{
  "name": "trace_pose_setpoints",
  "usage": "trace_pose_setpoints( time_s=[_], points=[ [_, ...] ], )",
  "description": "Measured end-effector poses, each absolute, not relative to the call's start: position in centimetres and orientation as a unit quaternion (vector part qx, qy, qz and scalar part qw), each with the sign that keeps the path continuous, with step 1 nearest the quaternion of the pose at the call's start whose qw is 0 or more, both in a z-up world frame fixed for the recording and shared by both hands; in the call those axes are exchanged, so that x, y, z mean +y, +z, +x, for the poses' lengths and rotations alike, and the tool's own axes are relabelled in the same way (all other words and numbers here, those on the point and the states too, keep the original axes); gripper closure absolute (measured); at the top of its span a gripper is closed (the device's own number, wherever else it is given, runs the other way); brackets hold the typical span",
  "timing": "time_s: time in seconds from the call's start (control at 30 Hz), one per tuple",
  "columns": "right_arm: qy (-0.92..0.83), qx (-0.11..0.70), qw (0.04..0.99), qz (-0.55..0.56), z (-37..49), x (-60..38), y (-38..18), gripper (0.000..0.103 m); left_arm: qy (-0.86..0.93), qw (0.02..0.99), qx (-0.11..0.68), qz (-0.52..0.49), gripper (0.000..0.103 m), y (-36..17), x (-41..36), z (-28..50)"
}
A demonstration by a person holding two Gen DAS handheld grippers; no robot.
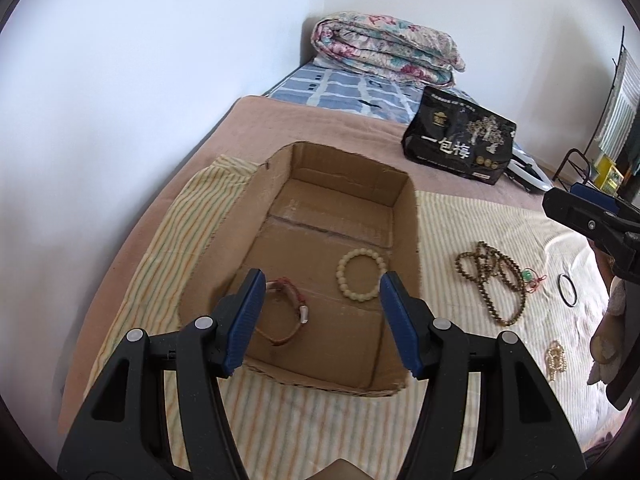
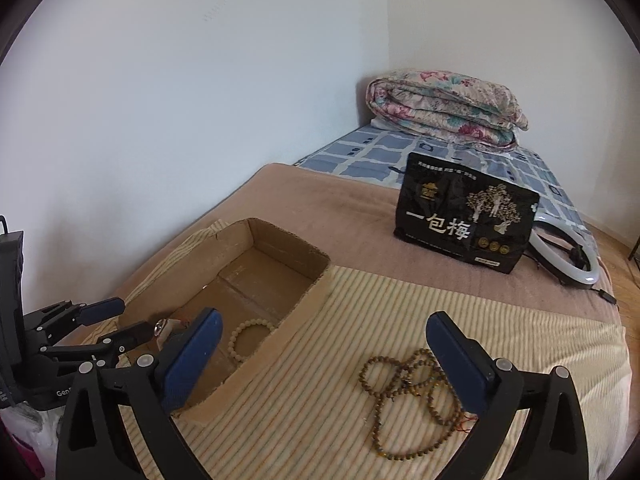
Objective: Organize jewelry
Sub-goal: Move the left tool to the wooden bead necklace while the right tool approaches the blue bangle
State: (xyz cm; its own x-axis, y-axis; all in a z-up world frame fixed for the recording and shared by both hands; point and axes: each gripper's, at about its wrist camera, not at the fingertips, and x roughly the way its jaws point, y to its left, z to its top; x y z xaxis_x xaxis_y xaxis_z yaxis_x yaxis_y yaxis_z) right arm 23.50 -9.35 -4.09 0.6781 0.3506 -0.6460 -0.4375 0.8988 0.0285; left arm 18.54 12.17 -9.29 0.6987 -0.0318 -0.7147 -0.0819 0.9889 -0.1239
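Brown bead necklace [image 2: 404, 396] on cloth, between right gripper's [image 2: 324, 354] spread jaws

Home bedroom: bed [image 2: 360, 216], folded floral quilt [image 2: 444, 108], plain walls.

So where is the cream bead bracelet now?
The cream bead bracelet lies flat on the floor of the cardboard box, toward its right wall in the left wrist view, beside the red cord bracelet.
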Motion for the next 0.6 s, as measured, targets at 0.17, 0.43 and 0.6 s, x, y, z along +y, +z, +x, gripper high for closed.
trace_pose_setpoints(
  time_s=[0.17,0.43,0.6],
  points=[
    [0.19,0.331,0.923,-0.058,22.6,-12.8,-3.3,0.0,-0.008,0.92,0.385,-0.067,0.042,-8.7,9.7,18.6],
    [0.152,0.327,0.932,-0.037,21.7,-18.9,-2.8,0.0,-0.046,0.919,0.387,-0.055,0.042,-8.4,5.2,19.0],
    [0.121,0.327,0.937,-0.031,21.2,-23.2,-3.0,0.0,-0.069,0.916,0.393,-0.044,0.042,-8.8,2.3,19.7]
  ],
)
